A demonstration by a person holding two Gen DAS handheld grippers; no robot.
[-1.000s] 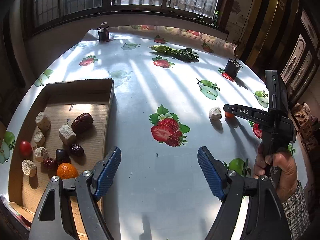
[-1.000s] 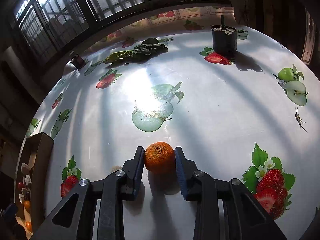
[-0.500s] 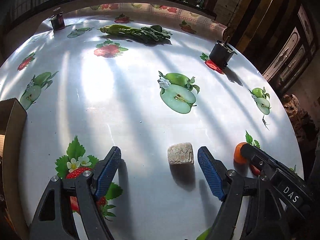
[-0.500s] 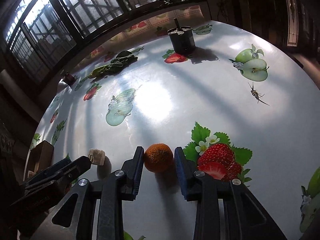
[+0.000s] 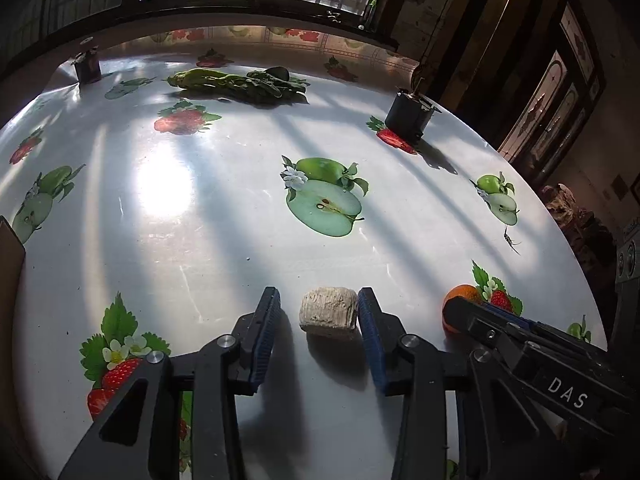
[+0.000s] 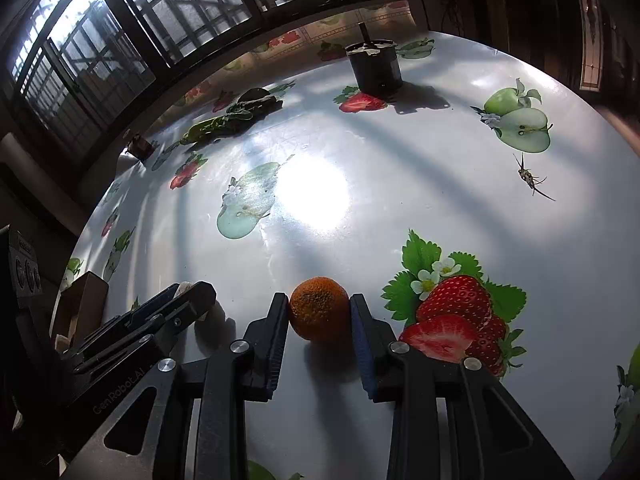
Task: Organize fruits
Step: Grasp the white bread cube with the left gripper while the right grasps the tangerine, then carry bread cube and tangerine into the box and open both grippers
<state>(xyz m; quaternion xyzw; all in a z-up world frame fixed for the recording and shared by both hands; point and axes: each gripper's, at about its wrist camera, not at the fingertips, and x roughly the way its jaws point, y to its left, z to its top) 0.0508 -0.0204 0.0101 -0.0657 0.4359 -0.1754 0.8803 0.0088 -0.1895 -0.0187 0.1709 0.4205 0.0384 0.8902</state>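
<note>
In the left wrist view, a pale rough block lies on the table between my left gripper's blue pads. The right pad touches it; a gap remains on the left. In the right wrist view, my right gripper is shut on a small orange, both pads against it, resting on the table. The orange and the right gripper's tip show at the right of the left wrist view. The left gripper's tip shows at the left of the right wrist view.
A cardboard box stands at the table's left edge, with its corner in the left wrist view. A black cylinder and leafy greens lie at the far side. The tablecloth carries printed fruit.
My left gripper has narrowed around the pale block and moved closer to it. My right gripper still holds the orange in place.
</note>
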